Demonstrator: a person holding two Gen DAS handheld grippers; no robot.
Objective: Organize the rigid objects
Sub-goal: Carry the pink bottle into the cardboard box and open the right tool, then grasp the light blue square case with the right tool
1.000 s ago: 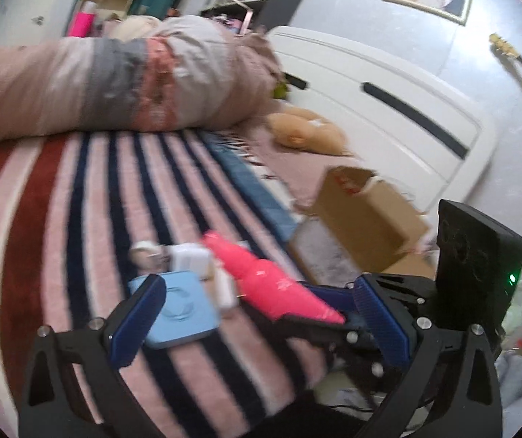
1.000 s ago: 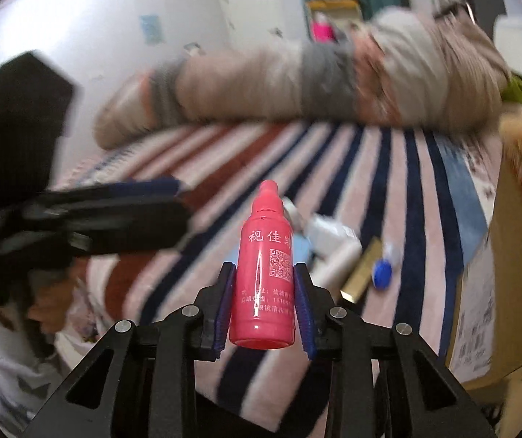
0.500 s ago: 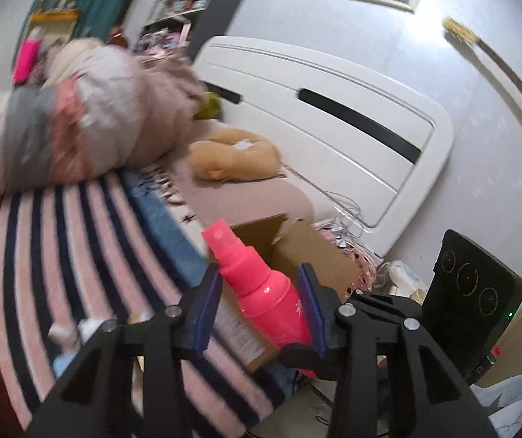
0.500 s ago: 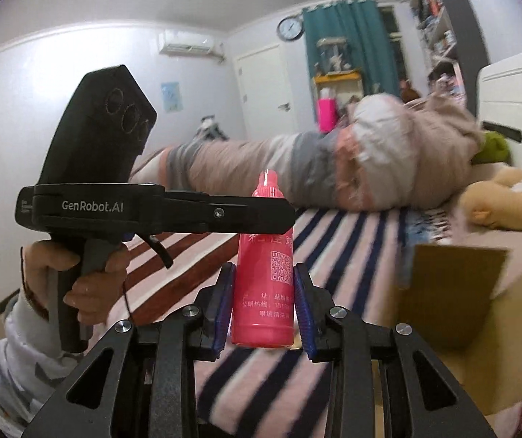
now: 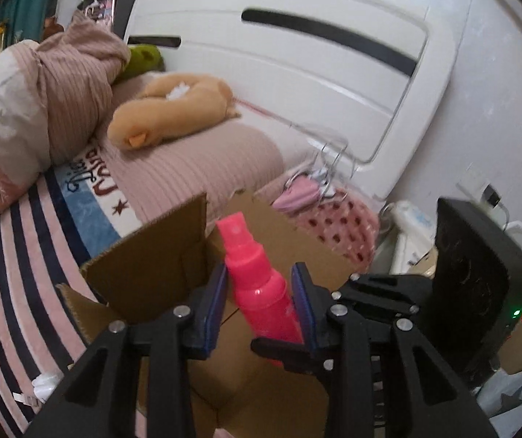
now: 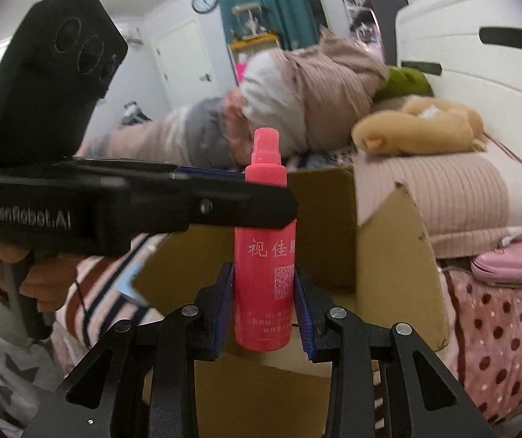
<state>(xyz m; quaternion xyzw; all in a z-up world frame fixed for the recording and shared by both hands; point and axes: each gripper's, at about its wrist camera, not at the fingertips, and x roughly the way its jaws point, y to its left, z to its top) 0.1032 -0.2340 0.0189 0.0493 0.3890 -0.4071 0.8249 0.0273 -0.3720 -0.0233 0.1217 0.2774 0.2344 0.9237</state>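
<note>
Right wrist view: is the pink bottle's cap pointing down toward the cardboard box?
No. The pink bottle stands upright in the right gripper, cap at the top, above the open cardboard box.

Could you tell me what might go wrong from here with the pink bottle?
1. The right gripper clamps the bottle low while the left gripper brackets its upper half; if the two pull apart unevenly, the bottle could twist or slip.
2. The box has a raised flap beside the left gripper, which might snag on the way down.
3. The bottle is tilted in the left view and may fall sideways once released.
</note>
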